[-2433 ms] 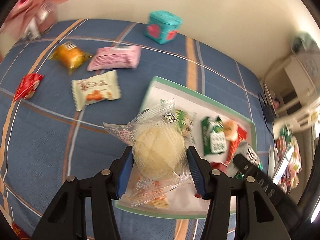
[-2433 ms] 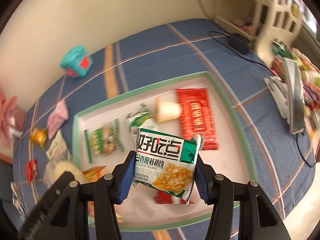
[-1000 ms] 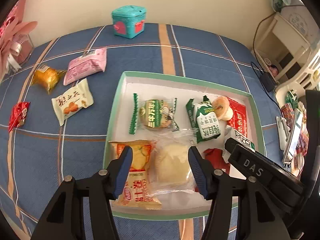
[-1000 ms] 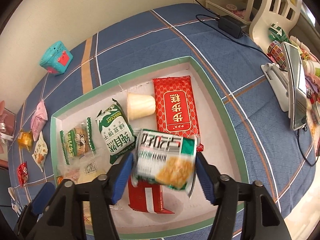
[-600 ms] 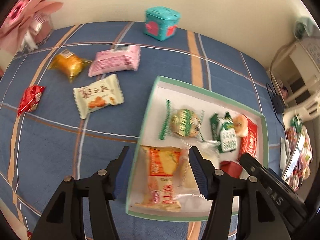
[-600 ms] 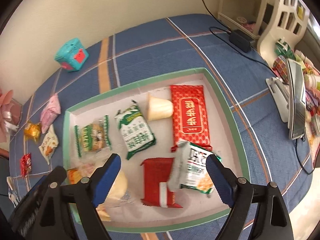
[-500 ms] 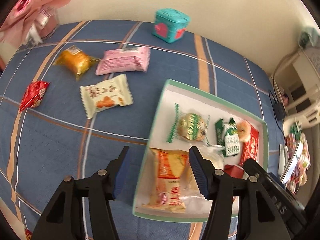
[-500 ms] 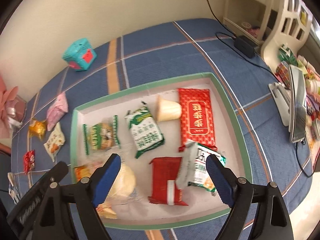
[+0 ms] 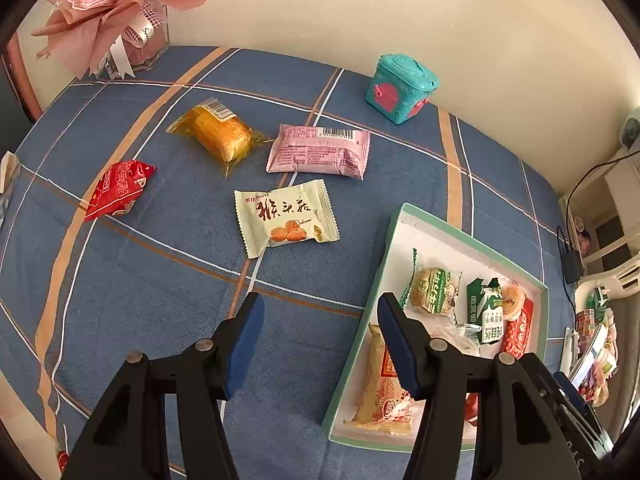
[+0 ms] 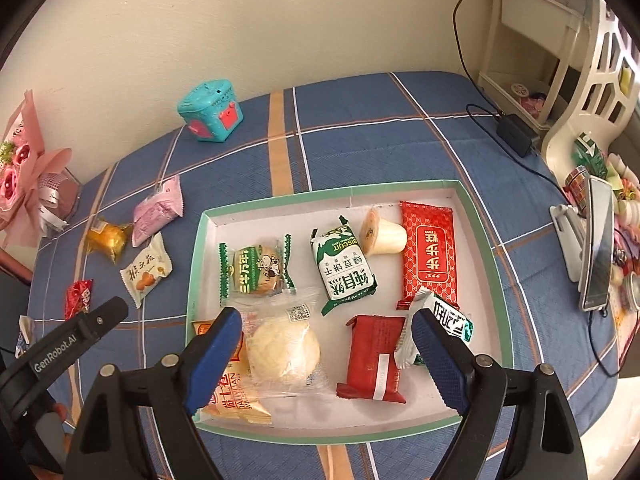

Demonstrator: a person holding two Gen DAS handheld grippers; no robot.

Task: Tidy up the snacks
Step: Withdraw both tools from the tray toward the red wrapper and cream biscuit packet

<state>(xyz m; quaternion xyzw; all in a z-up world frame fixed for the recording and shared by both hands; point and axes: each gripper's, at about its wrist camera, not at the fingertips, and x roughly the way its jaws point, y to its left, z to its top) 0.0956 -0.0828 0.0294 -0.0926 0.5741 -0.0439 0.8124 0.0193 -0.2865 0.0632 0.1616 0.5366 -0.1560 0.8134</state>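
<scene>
A green-rimmed white tray holds several snacks, among them a clear-wrapped bun, a dark red pack and the green cracker pack. Loose on the blue cloth lie a cream packet, a pink packet, a yellow cake and a small red packet. My left gripper is open and empty, left of the tray, short of the cream packet. My right gripper is open and empty above the tray's near half.
A teal toy box stands at the back by the wall. A pink bouquet is at the back left. A phone on a stand, a charger with cable and a white chair are at the right.
Both grippers released their snacks into the tray and opened. My left gripper swung left, out over the cloth toward the loose packets. My right gripper pulled back a little.
</scene>
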